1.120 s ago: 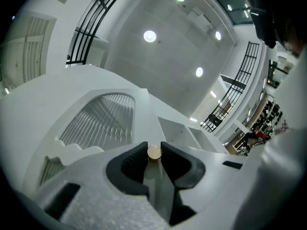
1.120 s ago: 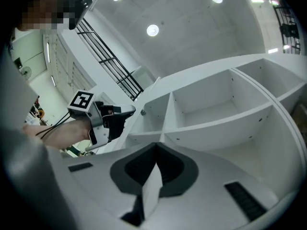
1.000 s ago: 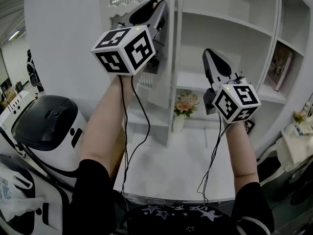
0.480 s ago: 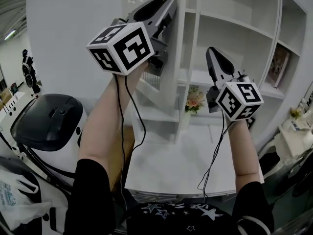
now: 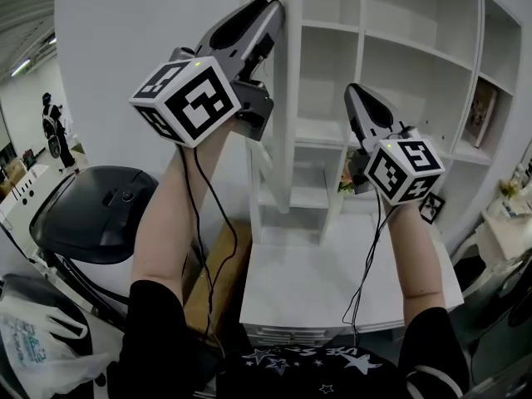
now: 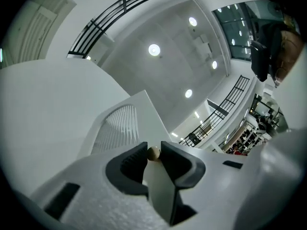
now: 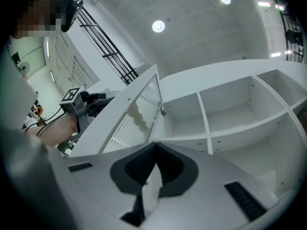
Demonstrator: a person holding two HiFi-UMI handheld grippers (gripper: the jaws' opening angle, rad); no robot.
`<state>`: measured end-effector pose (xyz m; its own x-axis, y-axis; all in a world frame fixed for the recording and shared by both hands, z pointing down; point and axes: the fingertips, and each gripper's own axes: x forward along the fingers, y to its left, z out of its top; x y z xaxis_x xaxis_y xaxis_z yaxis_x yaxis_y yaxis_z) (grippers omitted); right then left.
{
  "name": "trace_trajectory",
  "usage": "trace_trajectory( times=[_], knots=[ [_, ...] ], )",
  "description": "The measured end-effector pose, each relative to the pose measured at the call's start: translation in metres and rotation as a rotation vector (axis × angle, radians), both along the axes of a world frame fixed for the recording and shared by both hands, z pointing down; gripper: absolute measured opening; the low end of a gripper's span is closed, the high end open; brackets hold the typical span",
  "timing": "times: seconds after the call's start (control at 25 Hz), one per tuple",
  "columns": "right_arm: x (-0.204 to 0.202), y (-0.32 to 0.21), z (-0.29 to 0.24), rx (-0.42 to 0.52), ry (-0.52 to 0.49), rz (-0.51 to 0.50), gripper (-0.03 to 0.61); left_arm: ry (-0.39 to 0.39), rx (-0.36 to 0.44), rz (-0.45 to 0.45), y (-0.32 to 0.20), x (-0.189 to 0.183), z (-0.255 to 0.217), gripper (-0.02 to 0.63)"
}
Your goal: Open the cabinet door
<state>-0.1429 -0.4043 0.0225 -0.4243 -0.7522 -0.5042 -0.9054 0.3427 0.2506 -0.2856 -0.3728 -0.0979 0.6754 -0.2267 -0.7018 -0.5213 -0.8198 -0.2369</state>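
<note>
The white cabinet door (image 5: 284, 98), with a ribbed glass panel (image 7: 136, 114), stands swung out from the shelving and shows nearly edge-on in the head view. My left gripper (image 5: 274, 8) is raised at the door's upper edge. In the left gripper view it (image 6: 153, 147) is shut on the door's small round wooden knob (image 6: 153, 153), and the ribbed panel (image 6: 115, 128) shows behind. My right gripper (image 5: 356, 91) hangs in front of the open shelves, apart from the door. Its jaws (image 7: 154, 150) meet with nothing between them.
Open white shelves (image 5: 399, 40) fill the cabinet, with a picture (image 5: 482, 110) on the right shelf. A white counter (image 5: 349, 281) lies below. A round black-topped machine (image 5: 91, 223) and a plastic bag (image 5: 37, 347) stand at the left, a brown board (image 5: 220, 264) beside the counter.
The door has swung further out to the left with my left gripper on its knob, from showing its ribbed panel to edge-on. My right gripper has moved along sideways, still empty.
</note>
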Motion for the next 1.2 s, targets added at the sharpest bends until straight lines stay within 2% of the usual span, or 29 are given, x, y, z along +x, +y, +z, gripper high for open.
trace_trajectory(
  times=[0.16, 0.24, 0.4, 0.52, 0.68, 0.88, 1.2],
  knots=[
    [-0.030, 0.005, -0.001, 0.001, 0.005, -0.028, 0.006, 0.049, -0.030, 0.003, 0.002, -0.037, 0.000, 0.097],
    [-0.049, 0.010, -0.001, 0.009, 0.011, -0.040, 0.006, 0.078, -0.055, 0.033, 0.002, -0.058, 0.001, 0.095],
    [-0.078, 0.016, 0.005, 0.018, 0.027, -0.053, 0.006, 0.095, -0.084, 0.062, 0.001, -0.088, 0.004, 0.098],
    [-0.081, 0.012, 0.007, 0.009, 0.026, -0.068, 0.006, 0.091, -0.084, 0.012, -0.004, -0.092, 0.005, 0.098],
    [-0.084, 0.007, 0.008, -0.008, 0.015, -0.088, 0.006, 0.089, -0.040, -0.113, -0.006, -0.101, 0.004, 0.083],
    [-0.099, -0.004, 0.018, -0.052, -0.009, -0.126, 0.006, 0.086, -0.051, -0.098, -0.009, -0.106, 0.005, 0.080],
    [-0.111, -0.020, 0.020, -0.099, -0.025, -0.178, 0.006, 0.076, -0.045, -0.135, -0.007, -0.118, 0.007, 0.078]
  ],
)
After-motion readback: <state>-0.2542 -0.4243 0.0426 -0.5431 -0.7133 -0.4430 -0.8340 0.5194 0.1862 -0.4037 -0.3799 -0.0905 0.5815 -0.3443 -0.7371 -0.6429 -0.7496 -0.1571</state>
